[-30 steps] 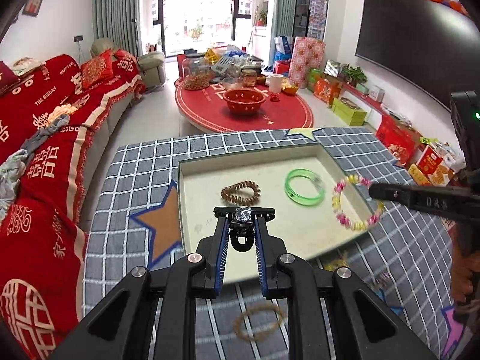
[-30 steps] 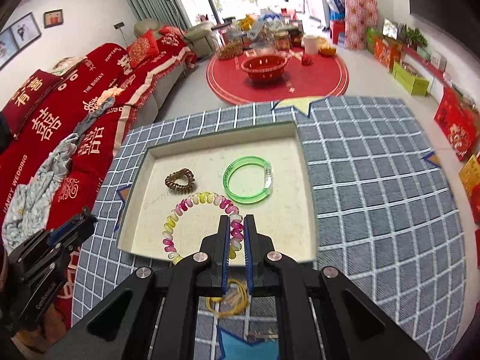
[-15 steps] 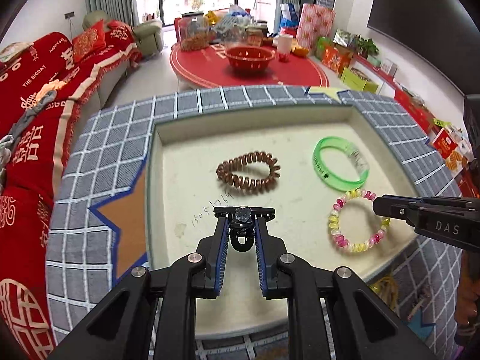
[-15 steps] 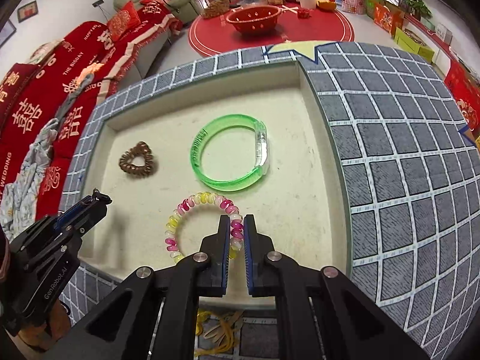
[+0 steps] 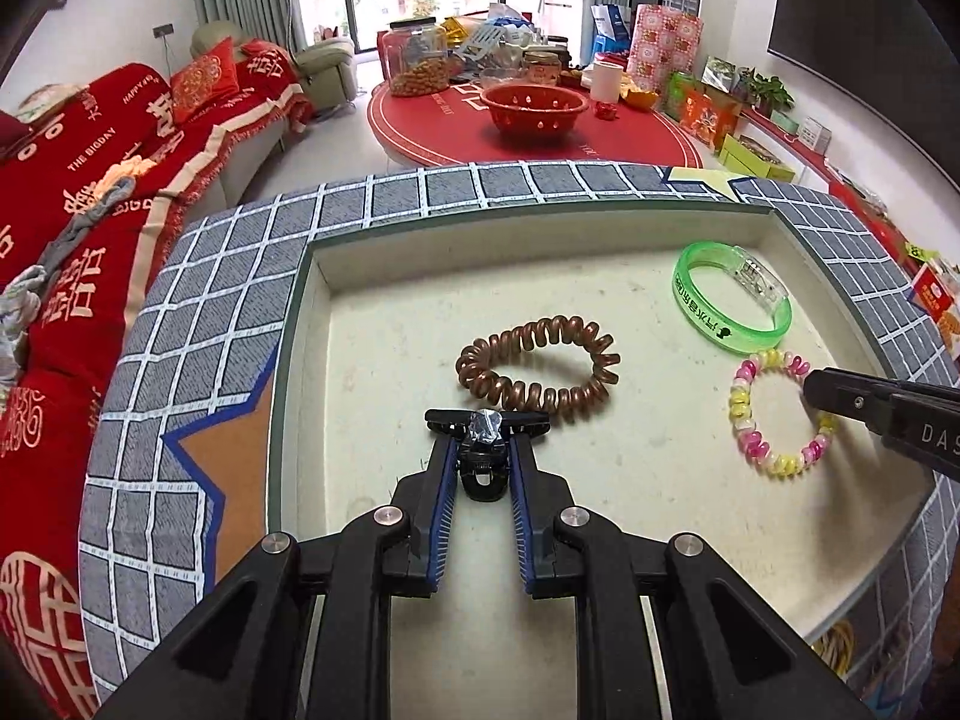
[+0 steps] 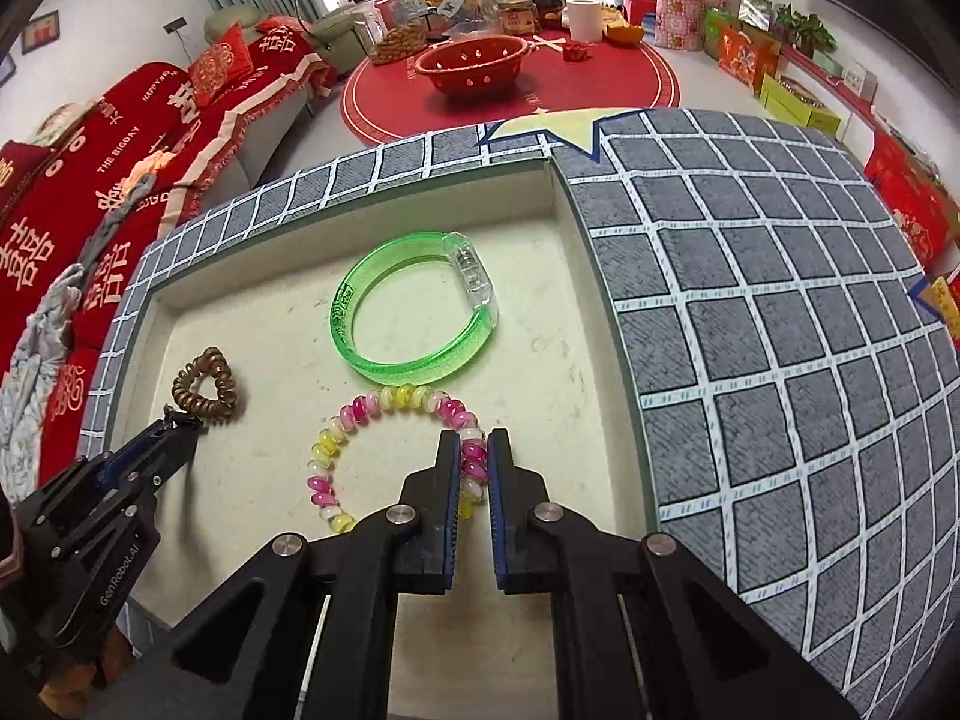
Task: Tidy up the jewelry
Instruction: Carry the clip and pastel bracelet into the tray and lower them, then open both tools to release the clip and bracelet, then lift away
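Beaded bracelet [image 6: 393, 450] clenched in right tongs [image 6: 474, 459] low over tray [image 6: 576, 276], green bangle [image 6: 414, 324] just ahead, left tongs [image 5: 486, 450] gripping black hair clip [image 5: 483, 444], brown coil hair tie [image 5: 537, 369] just beyond.

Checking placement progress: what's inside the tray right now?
Tray holds a green bangle, brown coil tie and beaded bracelet; the grippers hide its near floor.

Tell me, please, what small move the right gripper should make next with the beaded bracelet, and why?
Probably open the right gripper. It is shut on the pink and yellow beaded bracelet, which already seems to lie on the tray floor beside the green bangle, so letting go would leave it stored there.
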